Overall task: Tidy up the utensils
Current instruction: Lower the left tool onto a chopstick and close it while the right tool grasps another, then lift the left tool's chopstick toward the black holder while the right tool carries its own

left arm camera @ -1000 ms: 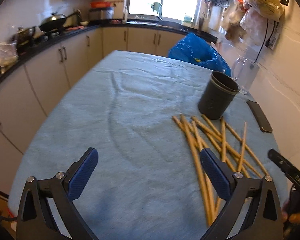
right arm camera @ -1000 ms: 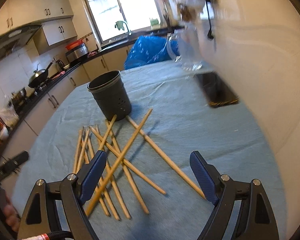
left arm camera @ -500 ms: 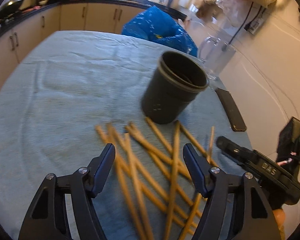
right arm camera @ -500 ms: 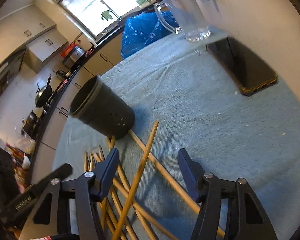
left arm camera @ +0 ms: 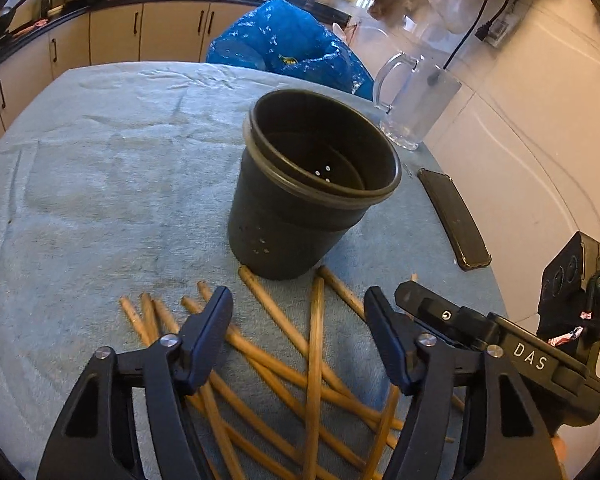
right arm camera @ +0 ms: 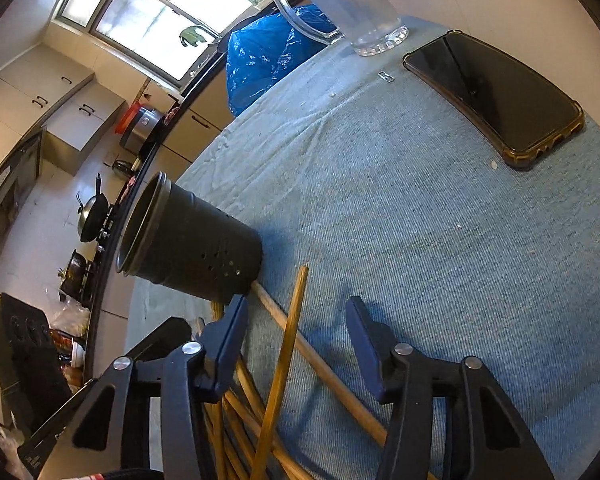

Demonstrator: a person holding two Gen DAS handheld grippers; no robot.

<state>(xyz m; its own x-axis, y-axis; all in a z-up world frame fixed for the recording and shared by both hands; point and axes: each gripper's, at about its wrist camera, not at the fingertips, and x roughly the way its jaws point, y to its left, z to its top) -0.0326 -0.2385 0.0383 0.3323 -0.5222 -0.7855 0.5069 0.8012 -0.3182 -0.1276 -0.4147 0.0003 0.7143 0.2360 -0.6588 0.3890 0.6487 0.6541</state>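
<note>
Several wooden chopsticks lie criss-crossed on the blue cloth just in front of a dark round holder, which stands upright and looks empty. My left gripper is open and hangs low over the pile, fingers either side of a few sticks. My right gripper is open too, tilted, straddling two chopsticks near the holder. The right gripper's body shows at the right of the left wrist view.
A black phone lies right of the holder; it also shows in the right wrist view. A clear glass mug and a blue bag are at the table's far side. A wall runs along the right.
Both grippers moved forward and down to the chopstick pile by the holder. Both narrowed their opening somewhat. The right gripper rolled to a tilt.
</note>
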